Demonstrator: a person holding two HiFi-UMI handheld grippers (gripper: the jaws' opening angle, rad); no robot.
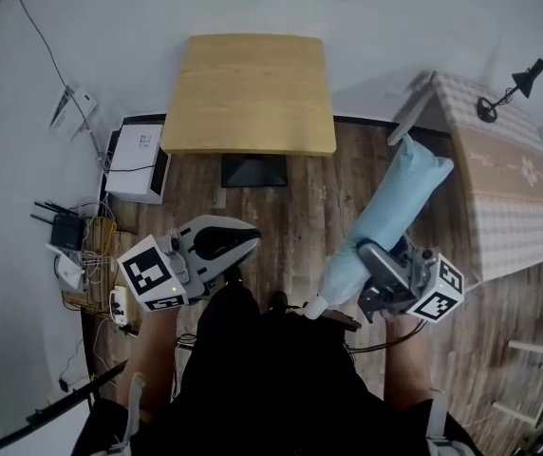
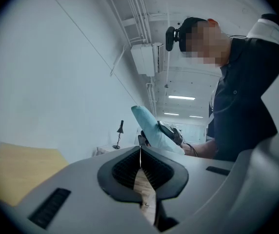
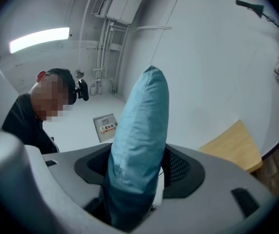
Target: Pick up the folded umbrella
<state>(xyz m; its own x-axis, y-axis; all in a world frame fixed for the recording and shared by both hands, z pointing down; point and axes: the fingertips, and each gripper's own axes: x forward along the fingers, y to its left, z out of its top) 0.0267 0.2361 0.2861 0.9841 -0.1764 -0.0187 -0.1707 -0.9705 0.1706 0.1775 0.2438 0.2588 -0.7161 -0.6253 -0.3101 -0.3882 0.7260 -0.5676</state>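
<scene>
Between right gripper (image 1: 378,266) jaws: umbrella (image 1: 393,207), clamped, most of it jutting past the tips | left gripper (image 1: 241,245): jaws together, nothing held, apart from umbrella.

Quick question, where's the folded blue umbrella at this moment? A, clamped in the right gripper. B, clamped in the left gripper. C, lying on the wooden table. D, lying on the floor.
A: in the right gripper view the umbrella stands between the jaws of the right gripper, whose pads press on its sides, and the head view shows it held up off the floor, while the left gripper is shut with nothing in it.
</scene>
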